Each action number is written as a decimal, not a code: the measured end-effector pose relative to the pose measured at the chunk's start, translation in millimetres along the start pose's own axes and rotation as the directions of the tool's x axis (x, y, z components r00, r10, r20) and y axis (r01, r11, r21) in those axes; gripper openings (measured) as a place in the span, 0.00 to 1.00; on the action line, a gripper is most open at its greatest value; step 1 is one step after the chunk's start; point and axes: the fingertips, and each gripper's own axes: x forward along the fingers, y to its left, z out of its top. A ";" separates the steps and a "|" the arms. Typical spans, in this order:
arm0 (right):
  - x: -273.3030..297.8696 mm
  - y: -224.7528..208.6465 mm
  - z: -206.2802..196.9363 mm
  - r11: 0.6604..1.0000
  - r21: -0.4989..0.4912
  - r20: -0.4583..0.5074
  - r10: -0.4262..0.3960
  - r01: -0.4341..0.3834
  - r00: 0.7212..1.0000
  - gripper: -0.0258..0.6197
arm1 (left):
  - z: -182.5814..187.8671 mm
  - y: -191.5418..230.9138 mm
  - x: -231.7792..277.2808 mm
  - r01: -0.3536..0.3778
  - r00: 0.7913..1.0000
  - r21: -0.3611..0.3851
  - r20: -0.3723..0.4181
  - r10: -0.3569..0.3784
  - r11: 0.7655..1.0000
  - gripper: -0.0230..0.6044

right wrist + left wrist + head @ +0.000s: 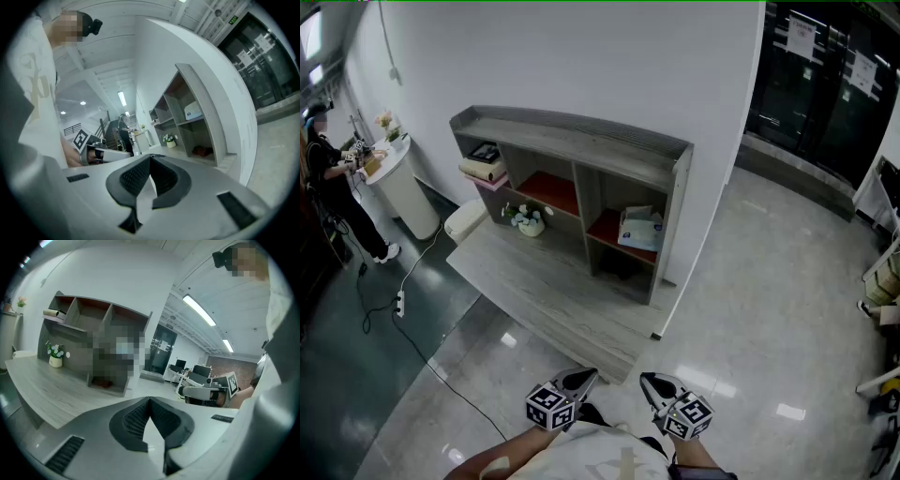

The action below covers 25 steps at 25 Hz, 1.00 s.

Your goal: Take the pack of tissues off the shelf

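With the left tongs (579, 377) and right tongs (652, 381) both clenched empty, well short of the shelf (572, 141), step closer and open one pair before meeting the pack of tissues (639, 228) in its right-hand compartment squarely

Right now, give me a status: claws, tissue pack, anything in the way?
Left claw shut, empty; right claw shut, empty. Tissue pack in the shelf, right upper compartment, untouched. Low platform lies between.

Probably an office: monitors (202, 370) on desks (186, 380), glass doors (825, 84).
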 end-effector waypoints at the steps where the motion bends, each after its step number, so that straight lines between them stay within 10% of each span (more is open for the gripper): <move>1: -2.3 3.4 -0.4 1.000 0.001 0.000 -0.002 0.002 1.000 0.04 | 0.4 -0.8 -2.3 0.000 1.000 -0.001 -0.001 0.000 1.000 0.06; 25: -16.8 34.5 -37.1 1.000 0.025 -0.040 -0.014 0.015 0.999 0.05 | -29.0 -10.0 -38.8 -0.033 0.999 -0.035 0.011 0.034 0.999 0.06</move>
